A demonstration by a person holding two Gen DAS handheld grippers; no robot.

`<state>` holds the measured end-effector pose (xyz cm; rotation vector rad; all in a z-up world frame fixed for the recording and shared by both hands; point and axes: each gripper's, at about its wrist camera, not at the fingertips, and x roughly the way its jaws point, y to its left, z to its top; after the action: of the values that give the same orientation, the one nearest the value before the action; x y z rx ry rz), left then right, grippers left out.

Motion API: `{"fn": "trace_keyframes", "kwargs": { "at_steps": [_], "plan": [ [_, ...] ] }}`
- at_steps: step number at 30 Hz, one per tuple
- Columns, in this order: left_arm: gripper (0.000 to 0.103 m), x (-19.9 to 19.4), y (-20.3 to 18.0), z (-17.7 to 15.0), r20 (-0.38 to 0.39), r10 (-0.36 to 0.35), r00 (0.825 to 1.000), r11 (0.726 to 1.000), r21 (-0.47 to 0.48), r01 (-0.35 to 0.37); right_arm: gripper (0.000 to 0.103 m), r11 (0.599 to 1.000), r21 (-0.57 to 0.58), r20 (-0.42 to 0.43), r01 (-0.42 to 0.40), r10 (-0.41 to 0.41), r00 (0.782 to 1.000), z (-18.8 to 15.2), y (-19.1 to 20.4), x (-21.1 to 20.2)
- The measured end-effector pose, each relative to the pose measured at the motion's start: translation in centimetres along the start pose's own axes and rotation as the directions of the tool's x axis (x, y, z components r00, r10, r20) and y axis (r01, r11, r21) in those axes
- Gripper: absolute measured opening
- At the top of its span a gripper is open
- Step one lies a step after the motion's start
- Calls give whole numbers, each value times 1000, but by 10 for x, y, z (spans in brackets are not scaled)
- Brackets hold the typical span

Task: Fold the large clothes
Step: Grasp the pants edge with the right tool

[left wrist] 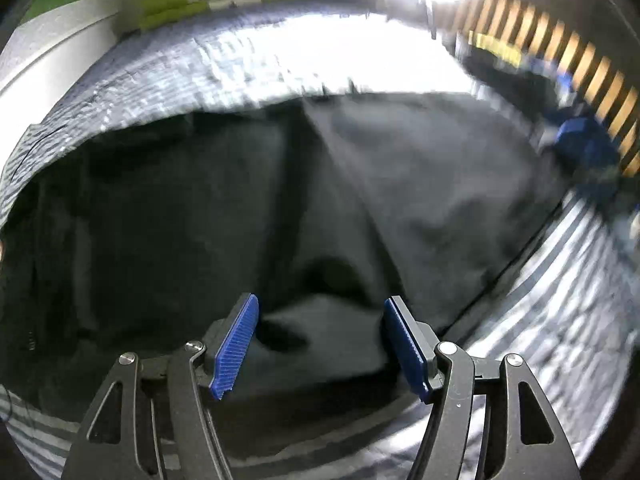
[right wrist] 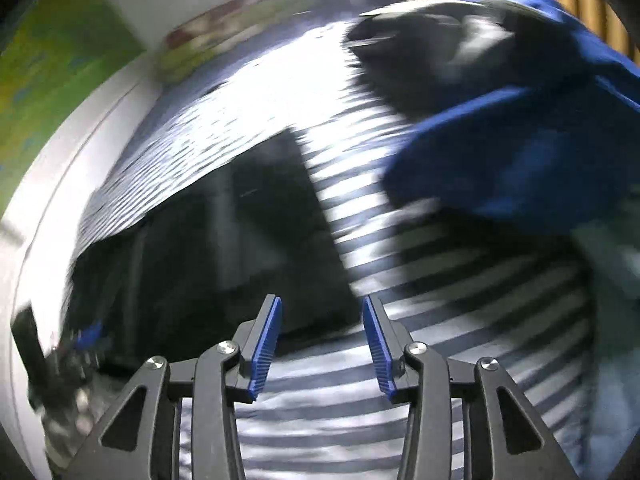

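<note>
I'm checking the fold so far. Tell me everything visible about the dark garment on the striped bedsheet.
The dark garment looks like soft black or charcoal cloth, lying flat but creased on the blue-and-white striped bedsheet. One layer appears folded over, forming a diagonal ridge. In the right wrist view it has a straight edge and square corner. Neither gripper holds it.

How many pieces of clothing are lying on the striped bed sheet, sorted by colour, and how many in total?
Black: 2, the flat black garment and a bunched black garment farther back.
Blue: 1, the blue garment heaped at the right.
Total: 3, all lying on the striped sheet. Motion blur may hide more pieces in the heap.
</note>
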<state>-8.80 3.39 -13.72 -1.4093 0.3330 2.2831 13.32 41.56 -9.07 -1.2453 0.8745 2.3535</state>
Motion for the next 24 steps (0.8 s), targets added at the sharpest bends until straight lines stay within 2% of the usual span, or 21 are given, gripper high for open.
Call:
{"fn": "trace_keyframes", "kwargs": {
  "at_steps": [2,5,8,11,15,17,18,19,20,24],
  "plan": [
    [70,2,-6,-2,9,15,1000,1000,18,-15,41,999,35,-13,-2,3,1000,7,-20,3],
    [71,1,-1,-3,1,2,1000,1000,-6,-2,41,997,60,-69,-58,62,996,21,-29,11],
    [71,-2,0,-4,1,11,1000,1000,-12,-11,41,996,60,-115,-65,71,991,23,-27,28],
    [71,-2,0,-4,3,17,1000,1000,-11,-17,49,994,63,-105,-87,94,990,20,-18,28],
    [72,-2,1,-6,1,7,1000,1000,-13,-7,49,994,19,-129,-106,108,986,13,10,40],
    [72,-2,2,-5,-2,3,1000,1000,-9,-3,43,993,-5,-129,-117,115,985,9,22,44],
    [72,-1,2,-5,-3,0,1000,1000,-9,0,22,993,-3,-133,-121,120,984,8,26,47],
    [72,-1,3,-4,-6,-3,1000,1000,-10,3,11,989,20,-151,-147,148,977,7,29,55],
    [72,-2,4,-4,-7,-9,1000,1000,-13,9,9,987,41,-160,-158,163,974,6,28,57],
    [72,-14,9,3,20,-63,998,996,-56,64,6,982,62,-108,-180,186,977,7,29,51]
  ]
}}
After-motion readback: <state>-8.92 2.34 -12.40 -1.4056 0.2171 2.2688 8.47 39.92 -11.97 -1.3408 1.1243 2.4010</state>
